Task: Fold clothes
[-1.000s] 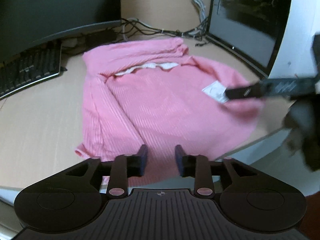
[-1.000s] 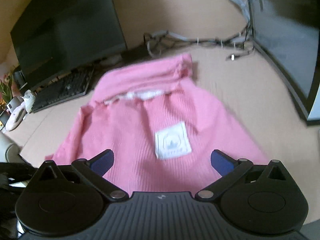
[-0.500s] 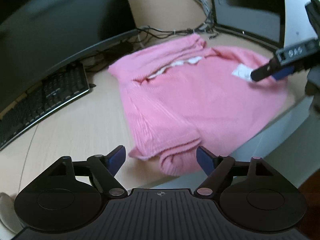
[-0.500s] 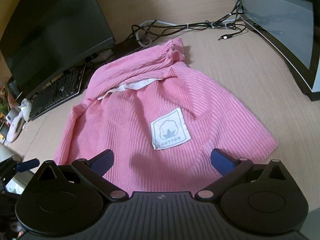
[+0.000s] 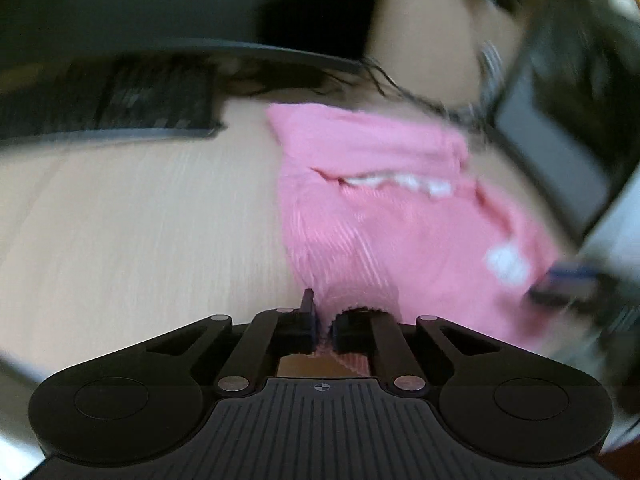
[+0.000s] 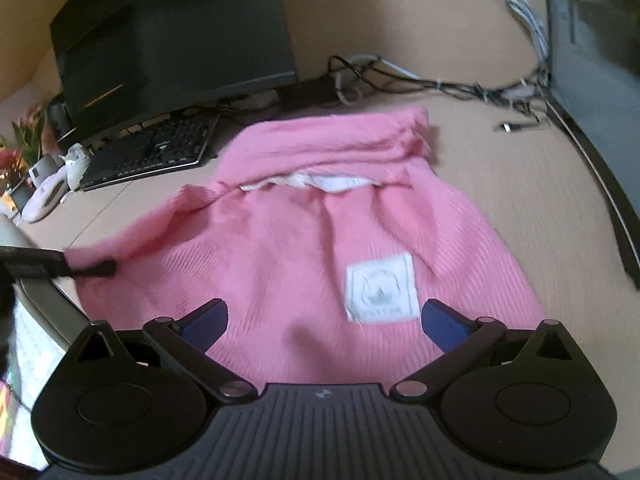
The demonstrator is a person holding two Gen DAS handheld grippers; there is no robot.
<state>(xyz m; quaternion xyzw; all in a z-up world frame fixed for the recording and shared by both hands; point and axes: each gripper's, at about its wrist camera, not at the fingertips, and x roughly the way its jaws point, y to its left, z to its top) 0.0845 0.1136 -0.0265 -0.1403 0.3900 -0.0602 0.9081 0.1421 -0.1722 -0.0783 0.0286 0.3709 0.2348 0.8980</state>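
A pink ribbed garment (image 6: 304, 240) lies spread on a light wooden desk (image 6: 540, 200), with a white square label (image 6: 380, 288) facing up near its front hem. My left gripper (image 5: 324, 326) is shut on the garment's (image 5: 380, 216) near left corner, pink cloth pinched between its pads. In the right wrist view that same left gripper (image 6: 92, 268) shows as a dark bar holding the cloth's left corner. My right gripper (image 6: 324, 320) hangs open just above the front hem, fingers either side of the label, holding nothing.
A black keyboard (image 6: 148, 152) and dark monitor (image 6: 172, 36) stand at the back left. A second monitor (image 6: 592, 92) runs along the right edge, with tangled cables (image 6: 440, 84) behind the garment. Small items and flowers (image 6: 24, 160) crowd the far left.
My left gripper went from open beside the bunched corner to shut on it, and that corner is now pulled out leftward. The right gripper stayed open over the label.
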